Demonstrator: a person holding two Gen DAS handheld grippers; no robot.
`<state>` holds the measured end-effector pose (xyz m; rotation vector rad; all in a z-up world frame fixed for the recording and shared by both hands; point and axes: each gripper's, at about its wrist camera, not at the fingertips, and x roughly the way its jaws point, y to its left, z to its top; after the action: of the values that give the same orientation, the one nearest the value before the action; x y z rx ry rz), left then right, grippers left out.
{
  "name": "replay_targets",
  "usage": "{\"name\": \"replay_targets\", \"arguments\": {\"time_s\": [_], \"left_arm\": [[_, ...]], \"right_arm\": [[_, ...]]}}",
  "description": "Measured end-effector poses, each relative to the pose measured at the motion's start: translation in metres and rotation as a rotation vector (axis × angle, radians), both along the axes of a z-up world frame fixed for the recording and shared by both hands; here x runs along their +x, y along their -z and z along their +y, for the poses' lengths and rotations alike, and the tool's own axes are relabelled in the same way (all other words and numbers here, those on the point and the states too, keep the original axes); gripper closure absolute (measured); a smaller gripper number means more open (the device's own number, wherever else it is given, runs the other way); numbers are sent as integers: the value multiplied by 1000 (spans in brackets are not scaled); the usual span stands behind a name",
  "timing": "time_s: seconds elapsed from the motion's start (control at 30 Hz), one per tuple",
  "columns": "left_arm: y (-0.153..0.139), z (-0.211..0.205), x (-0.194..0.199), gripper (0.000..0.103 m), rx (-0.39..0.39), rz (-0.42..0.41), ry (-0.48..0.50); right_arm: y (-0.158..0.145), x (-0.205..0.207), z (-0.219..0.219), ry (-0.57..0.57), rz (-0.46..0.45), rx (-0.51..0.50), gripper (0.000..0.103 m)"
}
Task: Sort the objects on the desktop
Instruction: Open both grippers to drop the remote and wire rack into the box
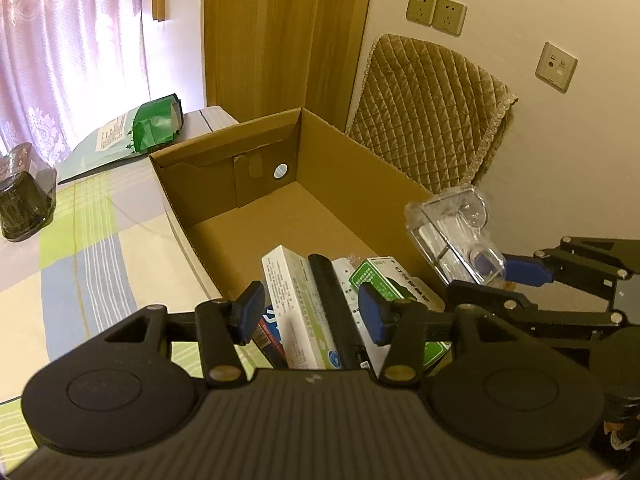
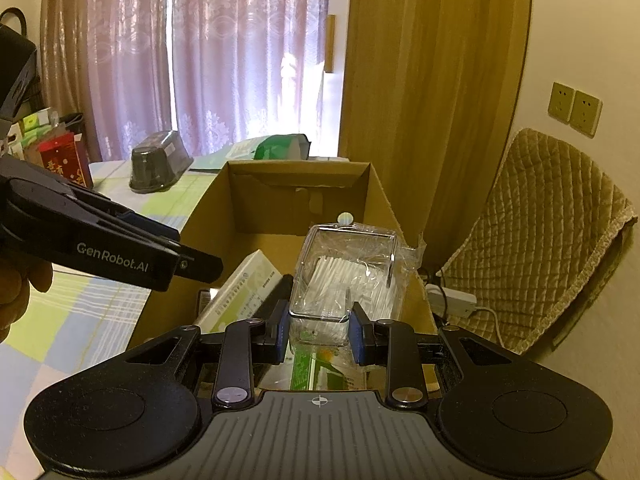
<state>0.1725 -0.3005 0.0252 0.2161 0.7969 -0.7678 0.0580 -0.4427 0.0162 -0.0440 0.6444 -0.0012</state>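
Note:
An open cardboard box (image 1: pixel 192 184) (image 2: pixel 380 196) stands on the checked tablecloth. In its near end lie a white carton (image 1: pixel 296 300) (image 2: pixel 244 288), a black bar (image 1: pixel 332 304) and a green-and-white carton (image 1: pixel 384 276). My right gripper (image 2: pixel 319 334) (image 1: pixel 480 276) is shut on a clear plastic case of cotton swabs (image 2: pixel 344 276) (image 1: pixel 452 232), held over the box's right side. My left gripper (image 1: pixel 308 310) hovers open above the cartons, with nothing between its fingers; its arm (image 2: pixel 108 252) shows at the left of the right wrist view.
A dark plastic tub (image 1: pixel 24 196) (image 2: pixel 160 164) and a green packet (image 1: pixel 156 124) (image 2: pixel 280 146) lie on the table beyond the box. A quilted chair (image 1: pixel 432 116) (image 2: pixel 536 236) stands right of the box. A power strip (image 2: pixel 452 300) lies beside it.

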Motion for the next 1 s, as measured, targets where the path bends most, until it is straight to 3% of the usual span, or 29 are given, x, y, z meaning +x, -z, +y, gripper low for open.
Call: {"name": "replay_targets", "arguments": {"time_s": [0.53, 0.63, 0.87, 1.0], "left_arm": [[-1, 1, 0, 55, 11, -15, 8], [-2, 2, 1, 49, 16, -30, 7], [-3, 6, 0, 13, 35, -92, 0], [-2, 8, -1, 7, 59, -123, 9]], "right_arm": [[3, 7, 2, -9, 10, 4, 74], [4, 9, 2, -12, 17, 7, 74], [7, 14, 2, -19, 31, 13, 74], [8, 16, 3, -24, 35, 15, 74]]}}
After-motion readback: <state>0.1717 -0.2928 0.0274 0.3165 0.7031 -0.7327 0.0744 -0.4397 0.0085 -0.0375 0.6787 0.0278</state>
